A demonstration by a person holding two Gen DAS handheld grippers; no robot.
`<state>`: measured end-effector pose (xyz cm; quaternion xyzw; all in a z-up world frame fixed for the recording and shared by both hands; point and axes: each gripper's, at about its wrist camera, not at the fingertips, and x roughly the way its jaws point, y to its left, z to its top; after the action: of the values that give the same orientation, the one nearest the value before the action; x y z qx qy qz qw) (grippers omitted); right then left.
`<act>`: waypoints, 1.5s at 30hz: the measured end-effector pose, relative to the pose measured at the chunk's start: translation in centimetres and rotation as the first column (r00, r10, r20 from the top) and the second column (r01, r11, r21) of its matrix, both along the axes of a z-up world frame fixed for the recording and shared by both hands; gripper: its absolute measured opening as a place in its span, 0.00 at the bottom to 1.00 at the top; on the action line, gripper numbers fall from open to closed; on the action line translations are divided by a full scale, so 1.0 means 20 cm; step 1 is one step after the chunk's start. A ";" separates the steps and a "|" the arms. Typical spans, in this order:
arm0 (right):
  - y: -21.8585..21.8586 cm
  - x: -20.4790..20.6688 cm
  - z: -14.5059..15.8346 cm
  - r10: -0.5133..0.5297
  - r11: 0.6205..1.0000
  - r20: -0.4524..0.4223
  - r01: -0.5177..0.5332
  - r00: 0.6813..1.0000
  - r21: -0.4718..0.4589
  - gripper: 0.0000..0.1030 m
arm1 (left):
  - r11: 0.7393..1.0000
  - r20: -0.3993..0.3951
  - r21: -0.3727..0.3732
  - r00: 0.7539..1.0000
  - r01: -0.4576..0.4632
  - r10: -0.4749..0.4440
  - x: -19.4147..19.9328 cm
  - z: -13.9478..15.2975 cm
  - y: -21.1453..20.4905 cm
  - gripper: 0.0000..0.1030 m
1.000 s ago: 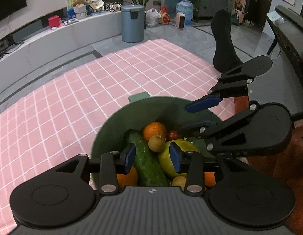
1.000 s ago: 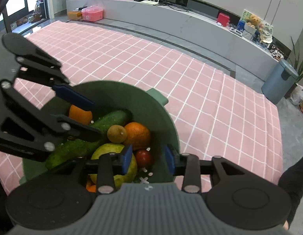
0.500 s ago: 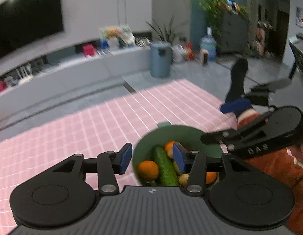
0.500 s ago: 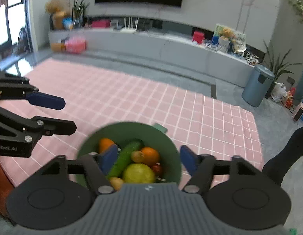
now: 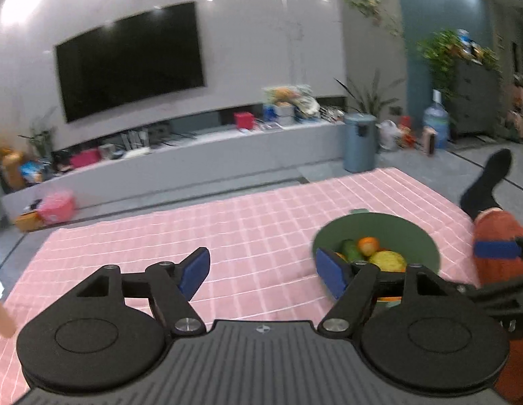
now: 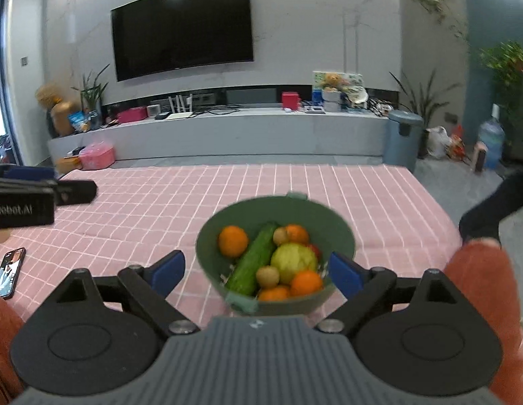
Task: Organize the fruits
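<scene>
One green bowl [image 6: 342, 236] sits on the pink checked cloth [image 6: 160, 216] and holds the fruit. In it are four oranges: one far left [image 6: 232, 241], one far right [image 6: 296, 233], two near [image 6: 307, 282] [image 6: 274, 293]. There are also one cucumber [image 6: 256, 259], one yellow-green citrus [image 6: 294, 260], two kiwis [image 6: 267, 276] [image 6: 280, 235], and one small red fruit [image 6: 316, 250]. One phone [image 6: 8, 272] lies at the left.

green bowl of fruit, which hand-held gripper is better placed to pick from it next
Right hand-held gripper, probably: open, with the green bowl centred between its fingers. The left hand-held gripper points beside it.
</scene>
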<state>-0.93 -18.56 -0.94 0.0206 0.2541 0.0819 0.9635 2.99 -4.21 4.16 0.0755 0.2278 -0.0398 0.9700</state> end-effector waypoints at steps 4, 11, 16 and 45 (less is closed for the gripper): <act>0.07 -0.05 -0.06 0.017 1.000 0.006 -0.017 1.000 -0.020 0.93 | 1.000 -0.001 0.017 1.000 -0.019 0.019 -0.06 -0.08 0.02 0.84; 0.10 -0.11 -0.17 0.000 1.000 -0.014 -0.001 1.000 -0.017 0.95 | 0.998 -0.122 -0.032 0.991 -0.050 0.046 -0.01 -0.23 0.04 0.84; 0.05 -0.11 -0.24 -0.056 0.998 -0.047 0.057 0.997 0.010 0.95 | 0.998 -0.183 -0.049 0.983 -0.042 0.032 -0.05 -0.29 0.05 0.84; 0.08 -0.10 -0.23 -0.021 1.000 -0.015 0.021 1.000 -0.013 0.95 | 0.995 -0.217 -0.075 0.975 -0.069 0.051 -0.09 -0.30 0.10 0.84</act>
<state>-3.00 -16.95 -5.59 0.0179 0.2619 0.0701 0.9624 1.11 -2.19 -1.87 0.0241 0.3318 -0.0278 0.9426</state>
